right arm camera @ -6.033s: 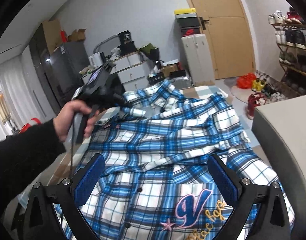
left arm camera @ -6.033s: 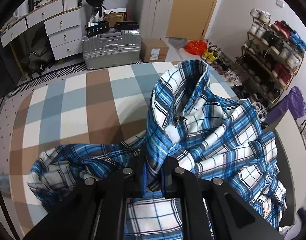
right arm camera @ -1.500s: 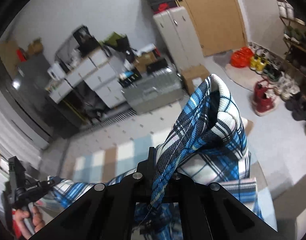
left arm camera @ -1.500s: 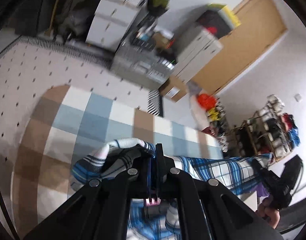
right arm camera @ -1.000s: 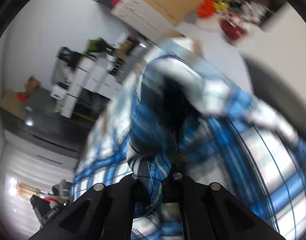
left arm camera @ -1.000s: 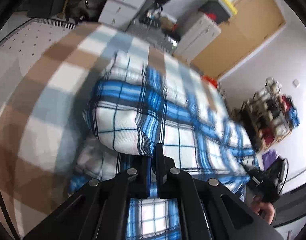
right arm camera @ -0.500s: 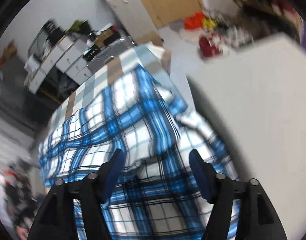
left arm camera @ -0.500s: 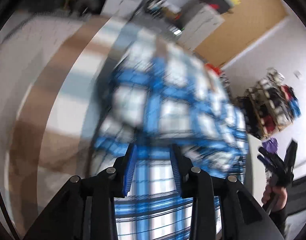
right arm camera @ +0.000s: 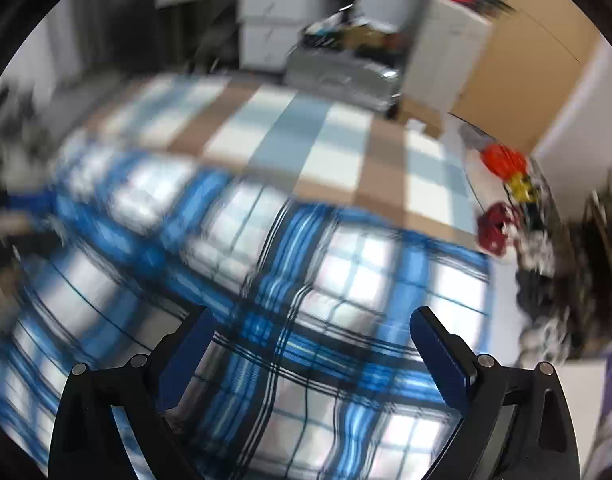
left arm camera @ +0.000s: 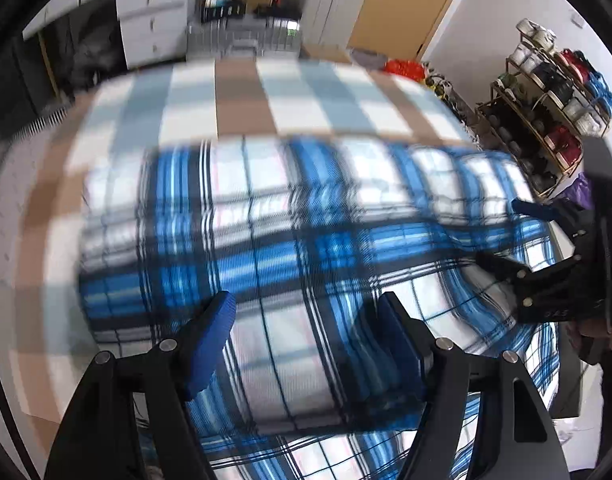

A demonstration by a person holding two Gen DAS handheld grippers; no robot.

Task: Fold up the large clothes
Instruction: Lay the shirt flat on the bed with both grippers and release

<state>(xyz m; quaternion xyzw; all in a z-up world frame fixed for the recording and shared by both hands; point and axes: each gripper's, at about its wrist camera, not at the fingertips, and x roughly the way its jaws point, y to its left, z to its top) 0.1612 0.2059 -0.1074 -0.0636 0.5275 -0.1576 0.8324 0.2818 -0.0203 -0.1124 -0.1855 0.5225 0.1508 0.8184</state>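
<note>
Jaws opening, empty, above shirt [left arm camera: 289, 216]

A large plaid shirt [left arm camera: 289, 240] in blue, white and black lies spread on a checked blanket [left arm camera: 241, 96] of tan, pale blue and white squares. Its far edge is a rounded, doubled-over fold running across the blanket, with bare blanket beyond it. The cloth nearer the cameras lies flatter, with soft ripples. Both views are blurred, so finer details cannot be made out.
</note>
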